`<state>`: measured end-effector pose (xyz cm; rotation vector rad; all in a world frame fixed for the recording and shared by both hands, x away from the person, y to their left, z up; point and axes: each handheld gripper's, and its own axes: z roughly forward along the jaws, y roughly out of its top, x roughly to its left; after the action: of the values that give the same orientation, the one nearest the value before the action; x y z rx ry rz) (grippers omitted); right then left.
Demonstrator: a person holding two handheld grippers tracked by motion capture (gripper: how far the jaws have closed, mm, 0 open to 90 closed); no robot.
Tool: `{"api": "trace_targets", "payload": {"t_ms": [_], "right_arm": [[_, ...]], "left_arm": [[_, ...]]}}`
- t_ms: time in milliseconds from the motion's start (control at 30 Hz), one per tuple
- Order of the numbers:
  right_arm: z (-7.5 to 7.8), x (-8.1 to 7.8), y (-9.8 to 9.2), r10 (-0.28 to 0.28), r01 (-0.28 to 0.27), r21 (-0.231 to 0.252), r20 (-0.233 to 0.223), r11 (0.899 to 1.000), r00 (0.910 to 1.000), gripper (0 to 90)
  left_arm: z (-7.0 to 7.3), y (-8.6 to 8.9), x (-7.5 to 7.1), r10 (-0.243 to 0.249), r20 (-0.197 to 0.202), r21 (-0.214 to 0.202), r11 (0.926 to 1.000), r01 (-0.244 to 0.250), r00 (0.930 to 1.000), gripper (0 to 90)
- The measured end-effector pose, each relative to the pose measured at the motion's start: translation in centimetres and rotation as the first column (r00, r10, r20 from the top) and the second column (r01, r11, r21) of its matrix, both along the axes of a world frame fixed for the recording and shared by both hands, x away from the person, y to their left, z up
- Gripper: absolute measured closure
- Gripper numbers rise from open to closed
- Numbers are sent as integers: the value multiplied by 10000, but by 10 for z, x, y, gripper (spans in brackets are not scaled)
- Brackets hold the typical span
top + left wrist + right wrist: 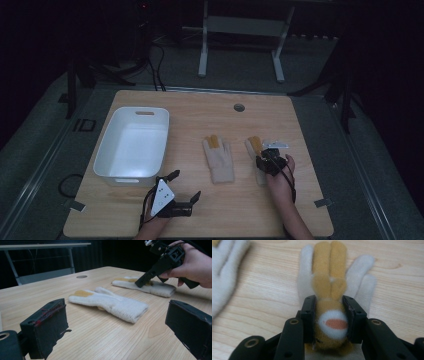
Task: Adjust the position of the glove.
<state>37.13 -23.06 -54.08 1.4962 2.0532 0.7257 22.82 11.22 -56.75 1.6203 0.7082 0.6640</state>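
The right claw [329, 315] pinches the right glove [334, 277] at mid-palm.

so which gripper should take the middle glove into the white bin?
Left, probably. The left gripper is open and free, between the white bin and the middle glove. The right gripper is shut on the right glove.

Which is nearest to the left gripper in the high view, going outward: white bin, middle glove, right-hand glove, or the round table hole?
From the left gripper:
1. White bin, just up-left.
2. Middle glove, up-right; nearly as close as the bin.
3. Right-hand glove, farther right, under the right gripper.
4. Table hole, far edge.
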Motion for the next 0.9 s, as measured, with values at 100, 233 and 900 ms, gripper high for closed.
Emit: {"api": "trace_targets", "payload": {"t_ms": [100,233,900], "right_arm": [[10,-1,2,-42,41,55,88,10000,10000,656],[25,-3,6,-153,152,68,205,9999,9997,656],[104,-36,51,950,-1003,323,1361,9944,9861,655]], "left_arm": [[0,0,0,-13,8,31,10000,12,10000,41],[0,0,0,-27,24,55,10000,27,10000,41],[0,0,-1,-44,62,106,9999,43,10000,41]]}}
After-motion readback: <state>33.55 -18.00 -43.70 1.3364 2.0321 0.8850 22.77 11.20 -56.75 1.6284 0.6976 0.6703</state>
